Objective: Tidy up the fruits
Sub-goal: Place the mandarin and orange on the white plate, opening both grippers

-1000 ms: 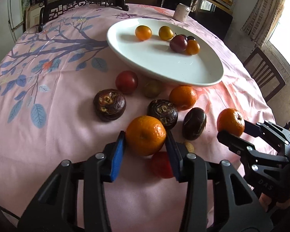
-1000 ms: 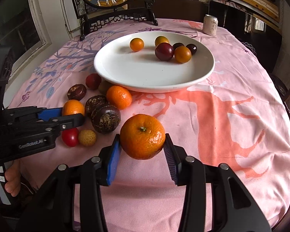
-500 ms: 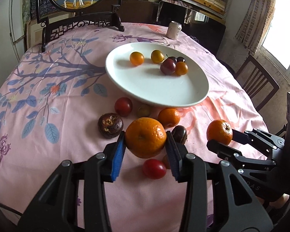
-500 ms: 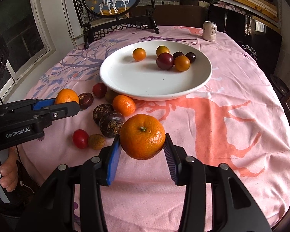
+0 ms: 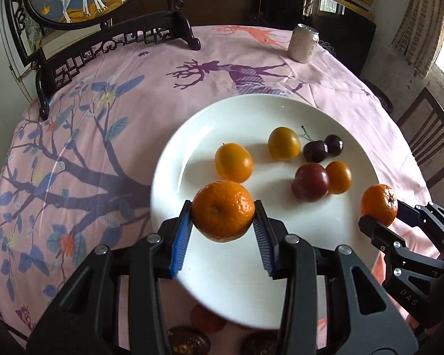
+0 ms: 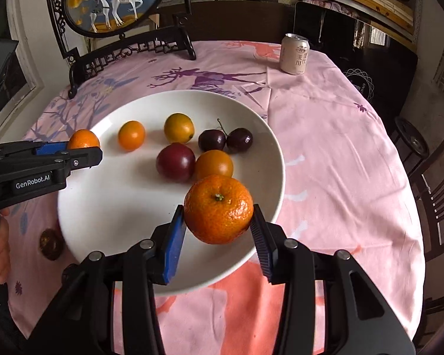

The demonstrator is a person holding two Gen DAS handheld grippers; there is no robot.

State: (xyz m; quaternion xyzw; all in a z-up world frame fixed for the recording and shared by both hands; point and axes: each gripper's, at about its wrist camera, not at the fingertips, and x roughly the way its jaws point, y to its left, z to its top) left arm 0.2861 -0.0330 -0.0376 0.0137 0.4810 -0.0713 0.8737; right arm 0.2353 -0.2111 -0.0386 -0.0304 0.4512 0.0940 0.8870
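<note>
My left gripper [image 5: 223, 224] is shut on a mandarin [image 5: 223, 210] and holds it above the near left part of the white plate [image 5: 204, 112]. My right gripper [image 6: 219, 227] is shut on another mandarin [image 6: 218, 208] above the plate's [image 6: 109, 207] near right part. Each gripper with its mandarin shows in the other view: the right one [image 5: 379, 204] and the left one [image 6: 83, 139]. The plate holds small orange and yellow fruits [image 5: 233, 162], a plum [image 5: 310, 181] and two cherries [image 5: 322, 148].
A drink can [image 6: 294, 53] stands at the table's far right. An ornate framed picture on a dark stand [image 6: 115, 3] is at the far left. Dark passion fruits [image 5: 188, 341] and a red fruit [image 5: 207, 316] lie on the pink cloth near the plate's front edge.
Both grippers have moved forward with their mandarins, from over the cloth near the loose fruits to above the plate.
</note>
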